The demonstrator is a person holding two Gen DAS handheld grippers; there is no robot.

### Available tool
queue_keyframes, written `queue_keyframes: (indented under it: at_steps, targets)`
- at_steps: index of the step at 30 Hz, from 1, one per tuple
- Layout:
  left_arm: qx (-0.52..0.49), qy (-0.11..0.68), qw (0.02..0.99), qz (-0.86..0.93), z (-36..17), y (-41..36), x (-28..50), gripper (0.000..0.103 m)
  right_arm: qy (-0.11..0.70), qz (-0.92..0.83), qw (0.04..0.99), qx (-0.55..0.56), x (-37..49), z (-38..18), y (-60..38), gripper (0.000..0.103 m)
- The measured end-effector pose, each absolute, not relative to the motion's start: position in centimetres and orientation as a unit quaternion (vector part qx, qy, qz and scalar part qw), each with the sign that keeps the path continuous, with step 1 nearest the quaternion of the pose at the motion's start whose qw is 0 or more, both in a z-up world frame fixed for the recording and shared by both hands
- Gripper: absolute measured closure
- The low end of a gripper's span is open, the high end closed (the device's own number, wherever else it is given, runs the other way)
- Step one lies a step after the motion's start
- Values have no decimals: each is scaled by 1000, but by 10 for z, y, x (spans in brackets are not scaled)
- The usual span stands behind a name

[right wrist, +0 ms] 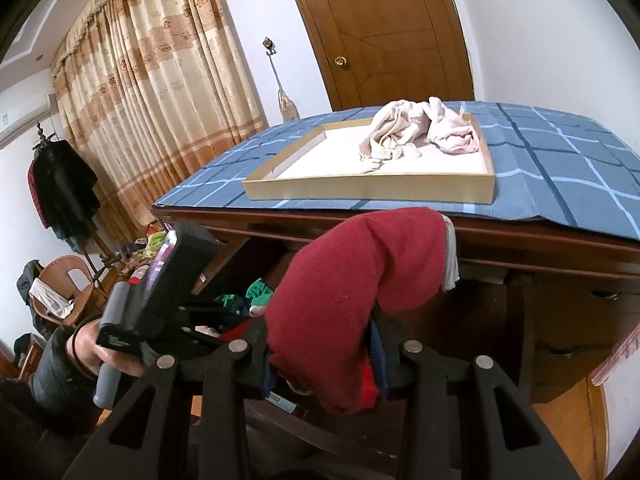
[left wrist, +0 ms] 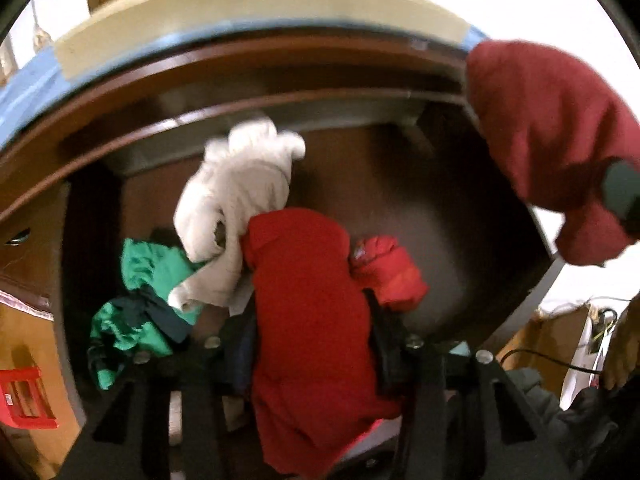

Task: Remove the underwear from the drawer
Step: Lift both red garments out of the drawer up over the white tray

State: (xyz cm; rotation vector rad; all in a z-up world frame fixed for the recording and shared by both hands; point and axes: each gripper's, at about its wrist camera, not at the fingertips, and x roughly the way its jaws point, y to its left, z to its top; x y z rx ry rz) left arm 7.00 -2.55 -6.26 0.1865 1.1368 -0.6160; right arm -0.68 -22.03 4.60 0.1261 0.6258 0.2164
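Note:
In the left wrist view my left gripper (left wrist: 312, 320) is shut on bright red underwear (left wrist: 308, 300), held over the open dark wooden drawer (left wrist: 400, 184). White underwear (left wrist: 236, 208), green underwear (left wrist: 152, 280) and a small red-orange piece (left wrist: 388, 272) lie in the drawer. In the right wrist view my right gripper (right wrist: 320, 344) is shut on dark red underwear (right wrist: 352, 280), lifted in front of the dresser; the same piece shows at the right of the left wrist view (left wrist: 548, 140). The left gripper body (right wrist: 160, 292) is seen low over the drawer.
A shallow wooden tray (right wrist: 368, 190) with pale crumpled garments (right wrist: 420, 128) sits on the blue checked cloth (right wrist: 560, 168) on the dresser top. A door, curtains, a coat stand and a wicker chair (right wrist: 68, 284) stand behind. A red crate (left wrist: 24, 396) is at left.

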Motion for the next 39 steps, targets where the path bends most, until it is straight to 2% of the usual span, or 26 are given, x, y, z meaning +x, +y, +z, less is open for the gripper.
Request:
queue_keyframes:
  at_steps: [8,14,19,39]
  targets:
    - [18,439,845,-304,6,5,51,57,278,110,954,27,-10,64,-210,63]
    - [8,386,866,-318,49,14,41,57,250,110,962,6,-2,86,-208,63]
    - [7,340,889,-308,70,16,65,57,232,113,966,-24,15,104,-203,63]
    - [-16,270,932,-240,76,6,182,57,234,143,959,-66,163,127,-195,63]
